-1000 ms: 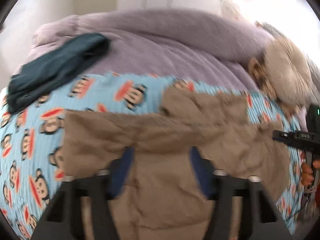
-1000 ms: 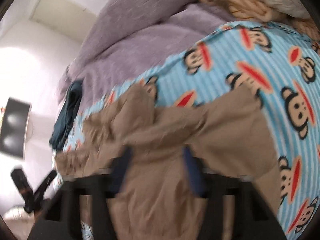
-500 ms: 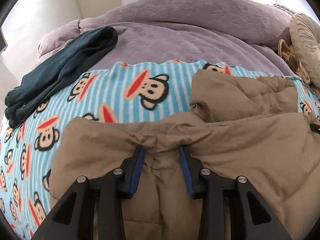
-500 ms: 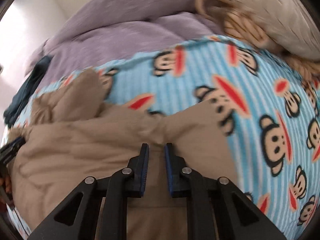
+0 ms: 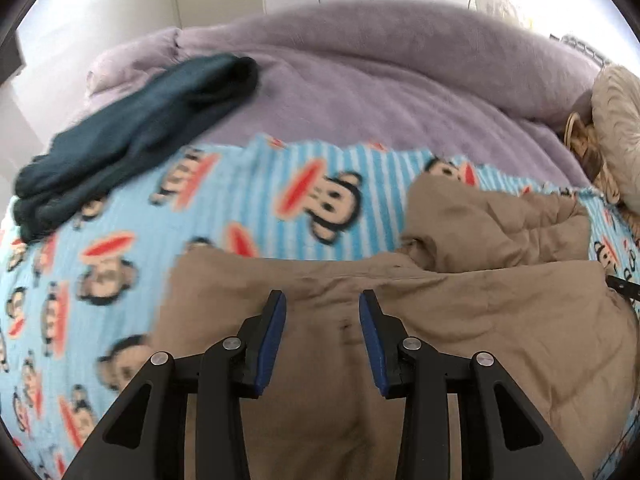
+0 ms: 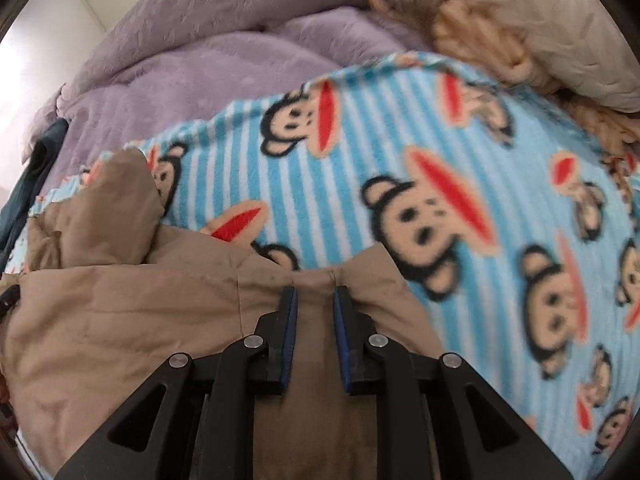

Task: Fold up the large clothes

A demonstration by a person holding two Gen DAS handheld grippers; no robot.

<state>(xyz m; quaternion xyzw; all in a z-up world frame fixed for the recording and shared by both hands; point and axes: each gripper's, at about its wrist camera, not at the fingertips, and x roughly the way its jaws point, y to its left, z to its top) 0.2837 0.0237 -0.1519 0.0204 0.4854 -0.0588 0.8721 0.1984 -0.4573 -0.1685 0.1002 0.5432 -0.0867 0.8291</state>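
A large tan padded jacket [image 5: 460,320] lies spread on a blue striped monkey-print blanket [image 5: 240,200]. It also shows in the right wrist view [image 6: 120,320]. My left gripper [image 5: 322,300] is open, its jaws apart over the jacket's folded edge, holding nothing. My right gripper [image 6: 314,292] sits at the jacket's far right edge with its jaws a narrow gap apart; a bunch of tan fabric lies at its tips, and I cannot tell whether it is gripped.
A dark teal folded garment [image 5: 132,136] lies at the back left on a purple duvet [image 5: 380,80]. A beige cushion [image 6: 560,28] and a woven rope item [image 6: 460,20] sit at the right. White closet doors stand behind the bed.
The jacket has been laid down on the blanket. My left gripper has opened and let go of the fabric. My right gripper's jaws have parted slightly.
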